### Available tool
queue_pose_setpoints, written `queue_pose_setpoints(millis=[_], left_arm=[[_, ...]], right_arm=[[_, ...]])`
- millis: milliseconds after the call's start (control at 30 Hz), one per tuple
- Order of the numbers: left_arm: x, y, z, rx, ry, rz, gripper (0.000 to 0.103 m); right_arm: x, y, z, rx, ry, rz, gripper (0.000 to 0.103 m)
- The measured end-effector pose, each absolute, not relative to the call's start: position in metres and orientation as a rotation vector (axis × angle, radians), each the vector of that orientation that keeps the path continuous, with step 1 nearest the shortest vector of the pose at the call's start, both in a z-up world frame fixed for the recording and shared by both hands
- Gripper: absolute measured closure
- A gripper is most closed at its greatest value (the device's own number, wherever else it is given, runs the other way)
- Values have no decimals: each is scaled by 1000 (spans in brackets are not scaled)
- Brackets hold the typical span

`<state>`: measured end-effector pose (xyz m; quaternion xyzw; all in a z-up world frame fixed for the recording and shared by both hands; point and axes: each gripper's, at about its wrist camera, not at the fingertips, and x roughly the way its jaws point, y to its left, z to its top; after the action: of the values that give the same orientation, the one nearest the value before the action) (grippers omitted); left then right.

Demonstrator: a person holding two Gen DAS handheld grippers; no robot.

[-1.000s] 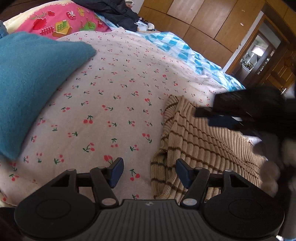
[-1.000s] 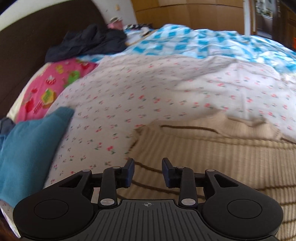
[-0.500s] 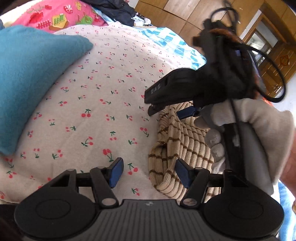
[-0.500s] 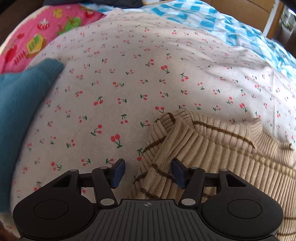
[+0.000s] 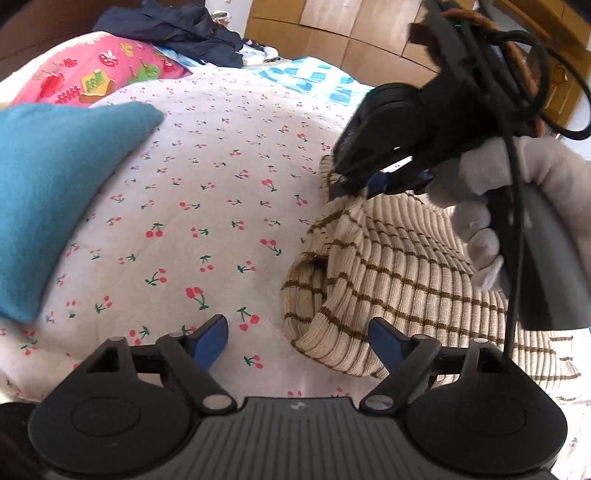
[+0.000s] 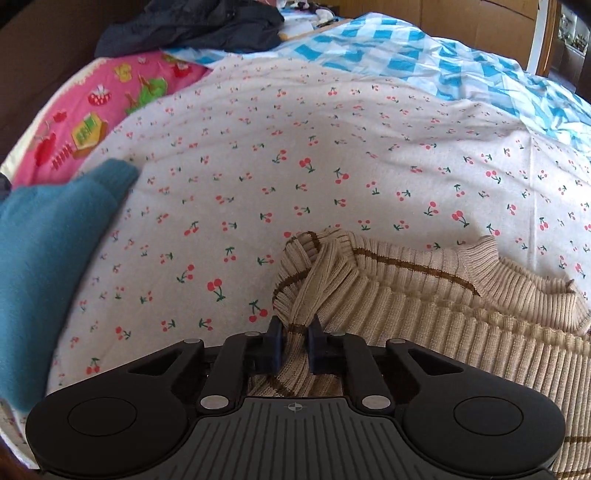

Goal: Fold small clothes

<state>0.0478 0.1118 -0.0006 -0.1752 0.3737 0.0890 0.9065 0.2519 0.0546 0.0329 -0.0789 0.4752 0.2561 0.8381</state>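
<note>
**Right gripper takes the sweater's rolled edge; left waits wide beside it**

The right gripper (image 6: 294, 343) has its jaws drawn close together on a bunched fold of the beige striped sweater (image 6: 424, 317), the ribbed knit pinched between the two blue pads. Half a second ago those same jaws stood wide apart over the fabric, so the grasp has only just been made. The left gripper (image 5: 297, 341) is unchanged: jaws spread, nothing between them, its right finger (image 5: 384, 341) just beside the sweater's rolled hem and its left finger over bare cloth.

The sweater lies on the cherry-print sheet (image 6: 332, 166), toward the near right part of the bed, partly rumpled, with its left edge curled over on itself. With one edge now held, the fold can probably begin; the left gripper looks placed to take the lower roll next, though that is a judgement only.

Further out, a teal garment (image 5: 48, 206) rests along the sheet's left edge, well apart from the sweater. Beyond it sit a pink pillow (image 5: 92, 74), a dark pile of clothes (image 6: 192, 26) at the far end, and a blue checked blanket (image 6: 424, 62) toward the far right.

Only the left wrist view shows the right gripper from outside, held by a gloved hand (image 5: 517, 192) above the sweater's upper edge. Only the right wrist view shows the pads actually biting the knit, and the sweater's ribbed collar (image 6: 480, 254).
</note>
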Motion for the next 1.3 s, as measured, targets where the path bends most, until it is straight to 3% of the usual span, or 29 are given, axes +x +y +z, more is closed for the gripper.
queue_pose_setpoints(millis=[200,433,533,567,700,1000,1300], left_arm=[[47,101,-2,-307,717,249,7],[63,78,-9,-203,732,212,10],[66,83,-1,-241,701,197,40],[70,87,0,-269,707,171,56],[76,79,13,-322,728,89,79],[82,-6,72,-250,635,-221,79],[110,-116,36,-119,759,-379,79]], right_arm=[[251,25,53,-47,974,570,91],[249,4,65,17,958,581,91],[248,-9,69,55,953,588,91],[248,-15,71,72,952,590,91],[244,-48,82,141,927,594,92],[249,-166,98,294,854,502,92],[252,-262,50,388,911,346,92]])
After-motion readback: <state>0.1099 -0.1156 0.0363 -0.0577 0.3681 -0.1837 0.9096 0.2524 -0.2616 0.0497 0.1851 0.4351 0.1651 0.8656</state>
